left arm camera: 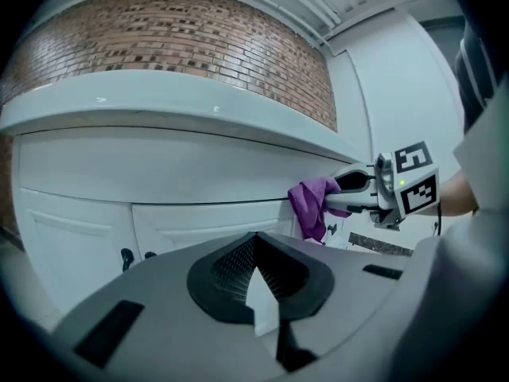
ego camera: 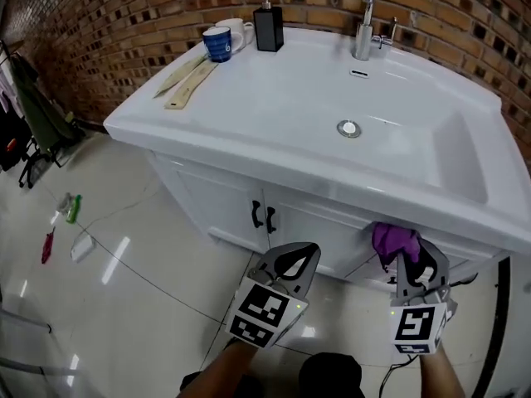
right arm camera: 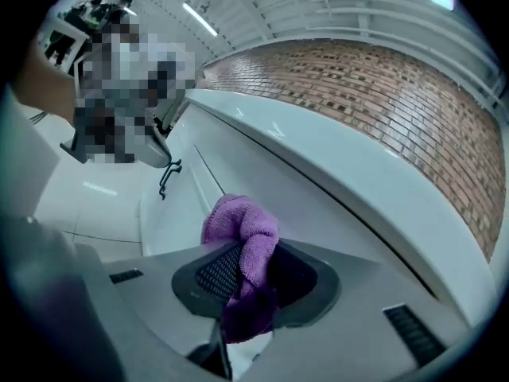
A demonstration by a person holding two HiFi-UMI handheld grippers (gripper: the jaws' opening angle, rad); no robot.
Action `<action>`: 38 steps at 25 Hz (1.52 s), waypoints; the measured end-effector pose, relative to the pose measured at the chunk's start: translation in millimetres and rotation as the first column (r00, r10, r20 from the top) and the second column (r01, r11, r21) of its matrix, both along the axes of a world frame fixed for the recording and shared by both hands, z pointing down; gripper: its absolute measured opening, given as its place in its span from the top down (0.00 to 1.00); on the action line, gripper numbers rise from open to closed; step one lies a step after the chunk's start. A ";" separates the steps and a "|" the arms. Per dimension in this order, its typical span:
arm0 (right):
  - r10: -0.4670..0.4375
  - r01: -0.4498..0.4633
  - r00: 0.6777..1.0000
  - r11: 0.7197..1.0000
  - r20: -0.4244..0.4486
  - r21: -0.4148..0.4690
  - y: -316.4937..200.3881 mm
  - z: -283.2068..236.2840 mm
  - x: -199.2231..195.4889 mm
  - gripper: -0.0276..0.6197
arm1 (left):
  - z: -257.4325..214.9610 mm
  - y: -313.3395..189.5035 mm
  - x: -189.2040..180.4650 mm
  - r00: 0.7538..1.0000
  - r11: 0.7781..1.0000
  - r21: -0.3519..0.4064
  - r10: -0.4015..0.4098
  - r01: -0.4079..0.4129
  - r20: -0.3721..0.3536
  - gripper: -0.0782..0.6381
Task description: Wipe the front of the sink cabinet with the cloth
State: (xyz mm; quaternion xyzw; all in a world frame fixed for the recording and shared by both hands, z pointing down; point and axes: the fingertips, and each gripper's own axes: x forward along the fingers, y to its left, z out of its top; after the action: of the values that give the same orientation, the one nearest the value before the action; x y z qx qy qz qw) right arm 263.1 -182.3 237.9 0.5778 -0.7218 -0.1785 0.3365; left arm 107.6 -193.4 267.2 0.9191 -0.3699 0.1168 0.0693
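A purple cloth is bunched against the white cabinet front just under the sink's overhanging rim, at the right. My right gripper is shut on the cloth, which sticks out past its jaws toward the cabinet panel. My left gripper hangs in front of the cabinet doors, shut with nothing in it. In the left gripper view the cloth and the right gripper show to the right, by the panel under the sink rim.
Two black door handles sit at the cabinet's middle. On the white sink top stand a blue mug, a black soap dispenser, a tap and wooden utensils. Small items lie on the glossy floor at left.
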 end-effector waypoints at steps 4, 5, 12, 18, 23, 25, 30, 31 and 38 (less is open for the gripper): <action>-0.026 0.036 0.993 0.996 -0.115 0.078 -9.6 4.2 -16.0 0.80 | 15.9 -12.3 -12.1 1.000 0.998 0.058 -0.009 0.009 -0.005 0.88; -0.040 0.053 0.990 0.994 -0.134 0.092 -11.2 5.2 -23.4 0.80 | 20.5 -14.5 -16.9 1.000 0.997 0.070 -0.015 0.015 -0.003 0.88; -0.175 0.203 0.968 0.966 -0.179 0.158 -33.6 9.3 -90.9 0.80 | 34.7 -25.6 -56.8 0.995 0.985 0.139 -0.101 0.101 -0.011 0.88; -0.262 0.287 0.952 0.942 -0.157 0.174 -56.3 11.8 -158.1 0.80 | 47.8 -19.4 -98.0 0.977 0.969 0.125 -0.213 0.214 -0.024 0.88; -0.318 0.349 0.932 0.919 -0.175 0.185 -71.9 11.5 -209.9 0.80 | 49.3 -10.3 -127.0 0.955 0.947 0.119 -0.296 0.298 -0.030 0.88; -0.345 0.377 0.920 0.908 -0.184 0.183 -77.6 13.0 -228.7 0.80 | 50.4 -7.3 -136.8 0.945 0.938 0.117 -0.325 0.326 -0.030 0.88; -0.413 0.440 0.894 0.881 -0.173 0.173 -84.3 19.7 -253.7 0.80 | 59.4 -0.9 -148.9 0.928 0.924 0.085 -0.372 0.374 -0.033 0.88; -0.417 0.442 0.894 0.880 -0.165 0.174 -84.2 20.0 -254.1 0.80 | 60.8 -0.4 -149.6 0.925 0.922 0.080 -0.378 0.379 -0.030 0.88; -0.400 0.416 0.908 0.893 -0.125 0.171 -80.7 30.0 -242.8 0.80 | 69.4 2.5 -134.0 0.933 0.930 0.077 -0.360 0.358 0.015 0.88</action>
State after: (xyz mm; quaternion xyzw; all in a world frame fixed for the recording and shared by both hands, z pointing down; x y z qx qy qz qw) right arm 20.3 -263.0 267.9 0.4350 -0.7910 -0.3392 0.2646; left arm -26.5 -190.8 336.7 0.8361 -0.5367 0.1019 0.0505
